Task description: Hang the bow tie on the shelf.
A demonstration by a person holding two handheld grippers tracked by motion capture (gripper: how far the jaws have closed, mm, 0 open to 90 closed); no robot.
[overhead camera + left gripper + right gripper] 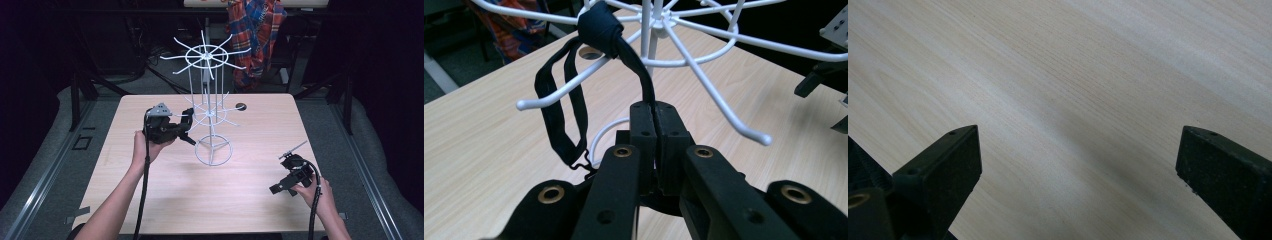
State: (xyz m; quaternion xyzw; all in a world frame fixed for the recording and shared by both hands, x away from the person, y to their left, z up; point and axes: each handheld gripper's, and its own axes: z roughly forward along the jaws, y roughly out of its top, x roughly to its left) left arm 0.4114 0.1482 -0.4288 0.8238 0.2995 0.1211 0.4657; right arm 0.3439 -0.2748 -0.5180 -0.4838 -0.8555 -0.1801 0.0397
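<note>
no readable text, no labels, no brands, no numbers, no signs anywhere

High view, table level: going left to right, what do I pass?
Left hand → left gripper, shut on a dark band → white wire rack → right gripper, jaws open → right hand.

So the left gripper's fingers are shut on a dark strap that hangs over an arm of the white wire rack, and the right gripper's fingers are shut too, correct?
Not fully. The left gripper is shut on the dark strap draped over the white wire rack, but the right gripper is open: the right gripper view shows its fingers wide apart above the bare table.
</note>
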